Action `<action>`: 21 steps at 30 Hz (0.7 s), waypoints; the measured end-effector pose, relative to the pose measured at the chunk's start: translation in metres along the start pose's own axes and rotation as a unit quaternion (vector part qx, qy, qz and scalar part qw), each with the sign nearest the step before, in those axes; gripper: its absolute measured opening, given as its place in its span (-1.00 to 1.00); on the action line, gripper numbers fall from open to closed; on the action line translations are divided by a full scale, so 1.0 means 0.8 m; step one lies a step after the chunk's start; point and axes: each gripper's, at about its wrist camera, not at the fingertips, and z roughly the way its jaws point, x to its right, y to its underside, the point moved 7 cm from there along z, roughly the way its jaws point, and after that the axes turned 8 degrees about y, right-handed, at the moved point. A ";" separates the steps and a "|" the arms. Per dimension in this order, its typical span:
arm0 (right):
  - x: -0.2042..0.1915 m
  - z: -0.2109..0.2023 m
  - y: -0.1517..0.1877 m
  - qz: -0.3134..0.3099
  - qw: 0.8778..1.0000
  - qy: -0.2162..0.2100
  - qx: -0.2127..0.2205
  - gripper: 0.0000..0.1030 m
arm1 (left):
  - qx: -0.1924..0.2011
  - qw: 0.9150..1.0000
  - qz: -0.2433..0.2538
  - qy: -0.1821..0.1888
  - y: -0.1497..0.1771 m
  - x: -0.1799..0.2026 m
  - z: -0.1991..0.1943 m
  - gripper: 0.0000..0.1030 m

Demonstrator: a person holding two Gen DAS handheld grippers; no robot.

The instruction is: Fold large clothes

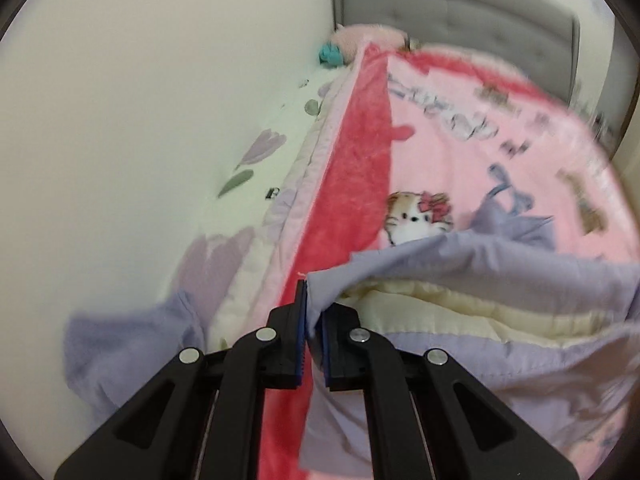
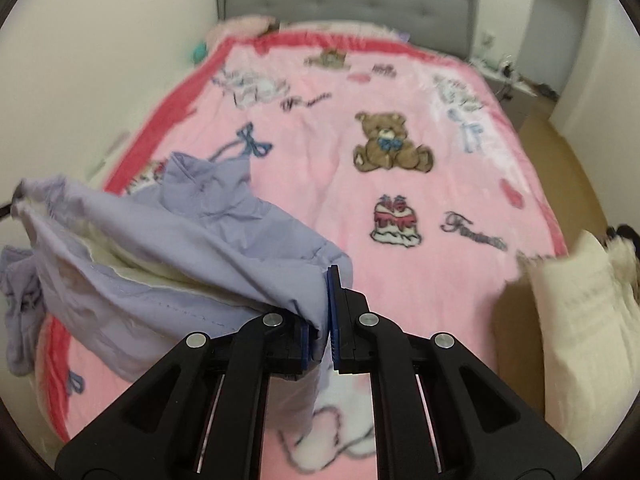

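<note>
A lilac padded garment (image 1: pixel 500 280) with a cream lining hangs in the air above a bed. My left gripper (image 1: pixel 314 320) is shut on one corner of its edge. My right gripper (image 2: pixel 320 320) is shut on the other corner of the garment (image 2: pixel 180 248). The cloth stretches between the two grippers, with the opening and cream lining facing up. A loose part of it droops at the far left of the right wrist view. The lower part of the garment is hidden below the grippers.
The bed carries a pink blanket (image 2: pixel 400 208) with a red border, bears and cakes printed on it. A white wall (image 1: pixel 140 100) runs along its left side. A grey headboard (image 2: pixel 348 0) stands at the far end. A cream cushion (image 2: pixel 588 320) lies at the right. A nightstand (image 2: pixel 516 76) is at back right.
</note>
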 end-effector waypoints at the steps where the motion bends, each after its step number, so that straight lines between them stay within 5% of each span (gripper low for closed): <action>1: 0.000 0.018 -0.007 -0.003 1.000 0.004 -0.008 -0.87 | -0.001 1.000 0.008 -0.007 -0.016 0.013 0.017 -0.88; 5: 0.000 0.101 -0.035 0.004 0.999 -0.002 -0.046 -0.86 | -0.025 0.999 -0.006 -0.020 -0.049 0.033 0.083 -0.88; 11: -0.014 0.202 -0.045 0.028 0.995 -0.013 -0.098 -0.86 | -0.073 0.996 -0.033 -0.048 -0.041 0.031 0.167 -0.88; 17: -0.029 0.256 -0.039 -0.003 0.993 -0.005 -0.122 -0.82 | -0.098 0.993 -0.003 -0.071 -0.031 0.037 0.222 -0.88; 21: -0.028 0.282 -0.031 -0.018 0.990 0.004 -0.138 -0.57 | -0.114 0.990 -0.003 -0.079 -0.021 0.039 0.246 -0.86</action>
